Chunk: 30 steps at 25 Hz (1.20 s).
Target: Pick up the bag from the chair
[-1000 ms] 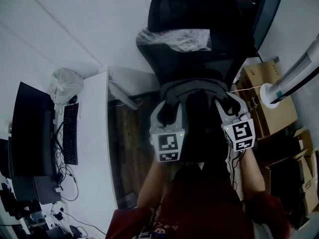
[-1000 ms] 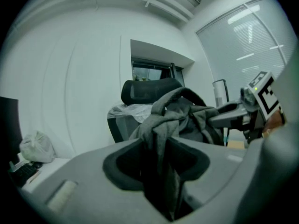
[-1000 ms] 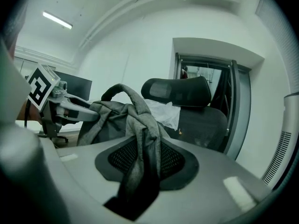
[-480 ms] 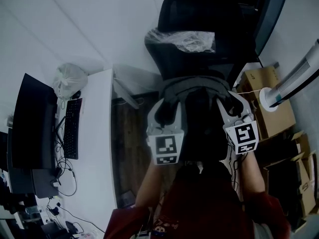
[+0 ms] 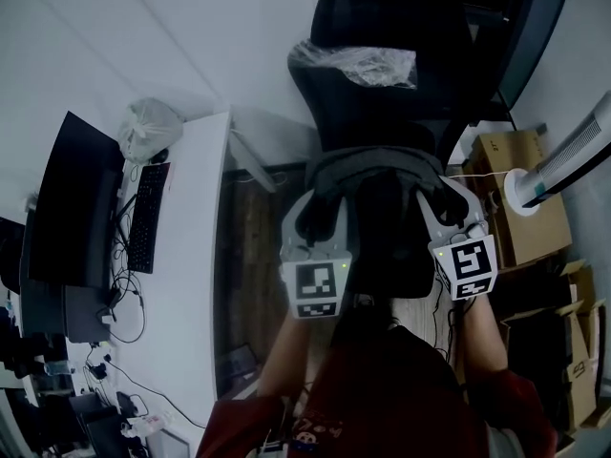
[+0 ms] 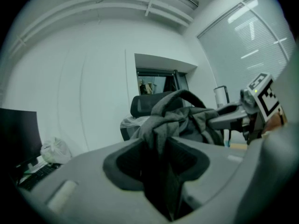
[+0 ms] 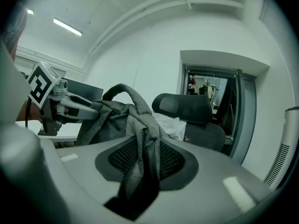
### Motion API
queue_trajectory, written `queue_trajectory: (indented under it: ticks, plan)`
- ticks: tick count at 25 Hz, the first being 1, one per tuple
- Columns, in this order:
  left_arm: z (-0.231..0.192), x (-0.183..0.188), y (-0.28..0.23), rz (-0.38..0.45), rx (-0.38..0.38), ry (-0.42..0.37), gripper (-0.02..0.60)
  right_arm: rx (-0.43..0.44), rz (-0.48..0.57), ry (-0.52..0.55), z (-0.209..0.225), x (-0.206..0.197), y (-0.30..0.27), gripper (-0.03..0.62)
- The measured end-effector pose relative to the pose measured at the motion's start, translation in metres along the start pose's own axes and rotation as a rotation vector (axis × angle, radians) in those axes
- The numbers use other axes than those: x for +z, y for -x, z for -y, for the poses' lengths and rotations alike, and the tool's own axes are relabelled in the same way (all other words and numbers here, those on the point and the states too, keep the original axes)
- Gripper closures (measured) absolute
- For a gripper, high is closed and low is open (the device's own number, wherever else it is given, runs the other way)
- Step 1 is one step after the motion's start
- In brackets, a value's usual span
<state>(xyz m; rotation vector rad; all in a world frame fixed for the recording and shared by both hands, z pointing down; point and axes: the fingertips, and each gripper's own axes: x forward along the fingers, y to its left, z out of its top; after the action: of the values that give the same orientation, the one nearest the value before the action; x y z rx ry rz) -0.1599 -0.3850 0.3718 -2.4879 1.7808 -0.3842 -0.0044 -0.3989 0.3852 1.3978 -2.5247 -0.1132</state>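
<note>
Hanging before the black chair (image 5: 382,27), the grey bag (image 5: 372,163) has its fabric pinched in the left hand-held gripper (image 5: 321,208) and the right hand-held gripper (image 5: 445,203). Its dark lower body blends into the seat, so clearance is unclear. Crumpled plastic (image 5: 358,65) lies against the chair's backrest.

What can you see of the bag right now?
The bag is a soft grey fabric backpack, crumpled, with a looped top handle and a darker body. It hangs between the left claw and the right claw, each pinching a fold of its fabric. The black chair stands behind it; whether they touch is unclear.
</note>
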Motion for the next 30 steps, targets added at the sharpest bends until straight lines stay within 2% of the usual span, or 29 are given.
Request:
queue_trajectory:
  ticks: [7,15,22,30]
  plan:
    - [0.043,-0.002,0.051,-0.011,0.028,-0.003,0.430,0.034,0.019,0.005,-0.011,-0.012,0.059,0.465]
    - [0.073,-0.006,0.108,-0.025,0.069,0.018,0.434,0.087,0.012,0.004,-0.035,-0.019,0.110,0.465]
    - [0.073,-0.014,0.139,-0.034,0.066,0.041,0.442,0.097,0.009,-0.006,-0.059,-0.023,0.125,0.465]
    - [0.050,-0.031,0.164,-0.003,0.028,0.045,0.446,0.055,0.017,0.004,-0.097,-0.018,0.127,0.465]
